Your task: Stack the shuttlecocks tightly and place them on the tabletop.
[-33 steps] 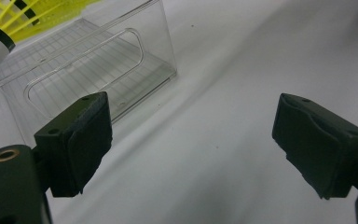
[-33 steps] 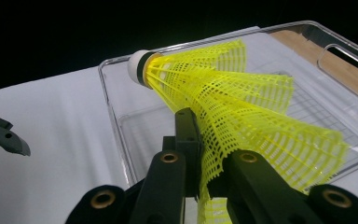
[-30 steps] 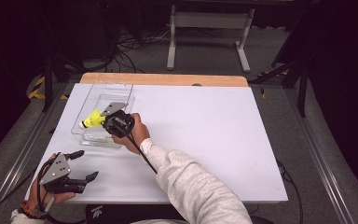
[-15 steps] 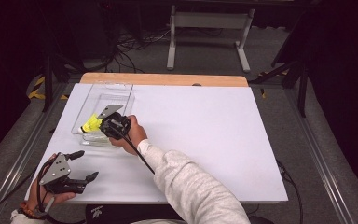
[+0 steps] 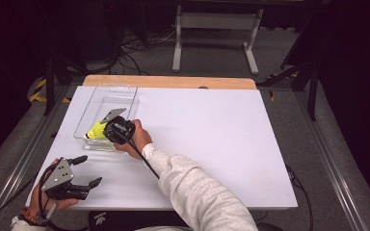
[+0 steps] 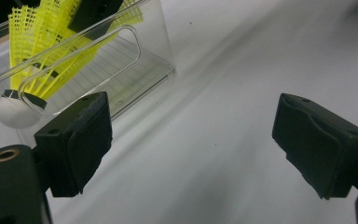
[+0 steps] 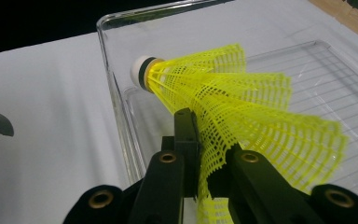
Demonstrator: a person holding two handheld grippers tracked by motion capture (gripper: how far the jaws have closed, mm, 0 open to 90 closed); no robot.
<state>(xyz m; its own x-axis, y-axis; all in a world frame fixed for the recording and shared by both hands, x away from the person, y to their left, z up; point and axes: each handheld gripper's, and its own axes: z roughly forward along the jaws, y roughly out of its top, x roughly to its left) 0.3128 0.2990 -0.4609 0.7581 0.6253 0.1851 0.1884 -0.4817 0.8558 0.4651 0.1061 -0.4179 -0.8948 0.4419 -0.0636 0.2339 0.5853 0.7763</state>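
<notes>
Right gripper (image 7: 200,154), jaws clenched on the skirt of a yellow shuttlecock (image 7: 233,107), holds it over the near end of the clear plastic tray (image 5: 125,96), at ten o'clock on the table (image 5: 212,134). Left gripper (image 6: 191,144) rests released. Risk: the thin mesh skirt crumples or slips, so the shuttlecock drops outside the tray's rim.

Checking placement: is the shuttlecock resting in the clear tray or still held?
Held: right gripper is shut on the shuttlecock skirt, over the clear tray.

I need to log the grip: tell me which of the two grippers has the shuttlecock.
The right gripper, over the clear tray: its fingers pinch the yellow shuttlecock by its skirt. The left gripper sits open near the table's front edge, holding nothing.
</notes>
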